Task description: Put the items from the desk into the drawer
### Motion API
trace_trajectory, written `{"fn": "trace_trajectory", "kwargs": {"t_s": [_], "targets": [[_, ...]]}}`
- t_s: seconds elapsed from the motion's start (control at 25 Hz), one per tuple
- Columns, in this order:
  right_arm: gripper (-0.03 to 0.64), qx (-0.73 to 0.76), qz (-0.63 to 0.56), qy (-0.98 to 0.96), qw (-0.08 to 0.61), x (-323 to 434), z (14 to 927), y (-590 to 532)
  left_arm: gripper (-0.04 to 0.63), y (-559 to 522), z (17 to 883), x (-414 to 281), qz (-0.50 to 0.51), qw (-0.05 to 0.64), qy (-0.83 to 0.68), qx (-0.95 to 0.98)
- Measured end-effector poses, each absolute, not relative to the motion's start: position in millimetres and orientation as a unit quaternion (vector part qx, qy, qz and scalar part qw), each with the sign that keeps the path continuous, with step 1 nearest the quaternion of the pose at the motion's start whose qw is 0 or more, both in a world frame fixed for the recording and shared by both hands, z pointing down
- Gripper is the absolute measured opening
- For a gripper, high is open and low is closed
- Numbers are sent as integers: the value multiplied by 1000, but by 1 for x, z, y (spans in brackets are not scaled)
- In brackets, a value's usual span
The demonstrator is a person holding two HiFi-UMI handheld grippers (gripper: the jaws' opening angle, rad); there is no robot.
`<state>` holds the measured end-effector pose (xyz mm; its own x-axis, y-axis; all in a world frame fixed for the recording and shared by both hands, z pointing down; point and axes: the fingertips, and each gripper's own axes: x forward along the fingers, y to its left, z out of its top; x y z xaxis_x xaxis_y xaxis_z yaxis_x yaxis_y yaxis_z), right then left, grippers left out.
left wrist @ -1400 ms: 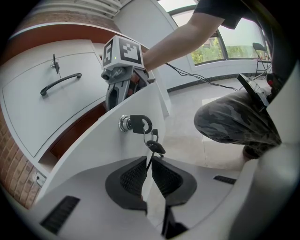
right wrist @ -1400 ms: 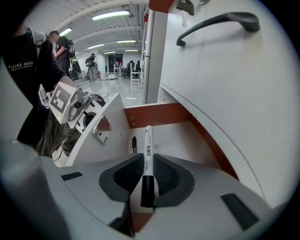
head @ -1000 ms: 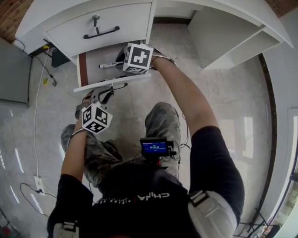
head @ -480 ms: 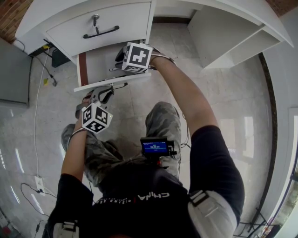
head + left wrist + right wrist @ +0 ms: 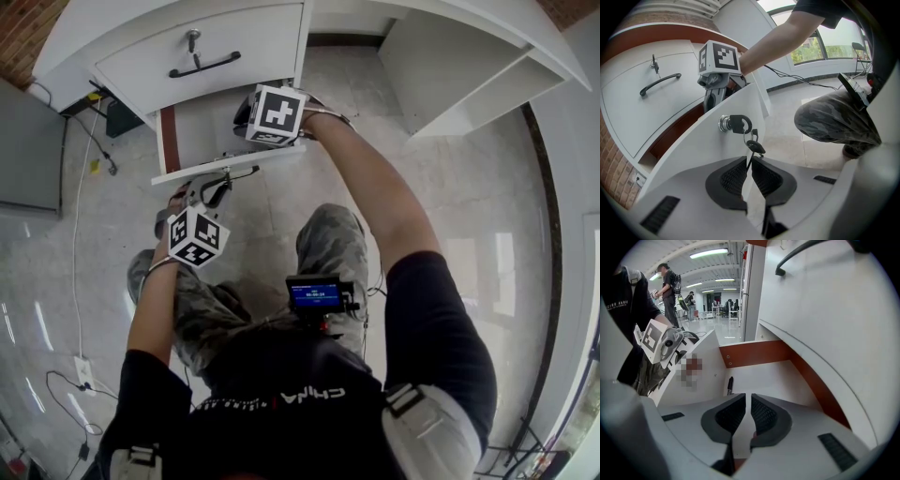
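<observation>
The lower drawer (image 5: 199,127) of the white desk stands pulled out. My right gripper (image 5: 246,122) hangs inside it, and in the right gripper view its jaws (image 5: 750,401) are shut with nothing between them. A black pen (image 5: 730,385) lies on the drawer floor (image 5: 764,376) just beyond those jaws. My left gripper (image 5: 214,187) sits at the drawer front (image 5: 693,159), below the key in the lock (image 5: 736,124). A second key (image 5: 754,147) hangs from that key's ring, its blade dropping between the left gripper's (image 5: 750,164) shut pads.
The upper drawer (image 5: 206,47) is closed, with a black handle (image 5: 204,66) and its own key. An open desk recess (image 5: 450,75) lies to the right. My knees and a small screen (image 5: 314,294) are below the drawer. Cables trail on the floor (image 5: 84,169).
The right gripper shifted slightly left over the drawer floor, so the pen seen a second ago in the head view is now hidden under it. The left gripper stayed put.
</observation>
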<state>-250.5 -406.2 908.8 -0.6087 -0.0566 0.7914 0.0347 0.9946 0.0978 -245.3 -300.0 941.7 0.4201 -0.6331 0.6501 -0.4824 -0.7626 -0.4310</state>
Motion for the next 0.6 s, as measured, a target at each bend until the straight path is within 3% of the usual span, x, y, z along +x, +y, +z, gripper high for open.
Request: {"fn": "trace_trajectory", "kwargs": {"t_s": [0.16,0.6], "targets": [[21,25,-51,-898,436,-253,907,-410,34,-300,941,-248,-423,88,334,-838],[17,53,-28,-916,397,-243,871,-405,34,-297,940,-244,-445,97,322,-830]]}}
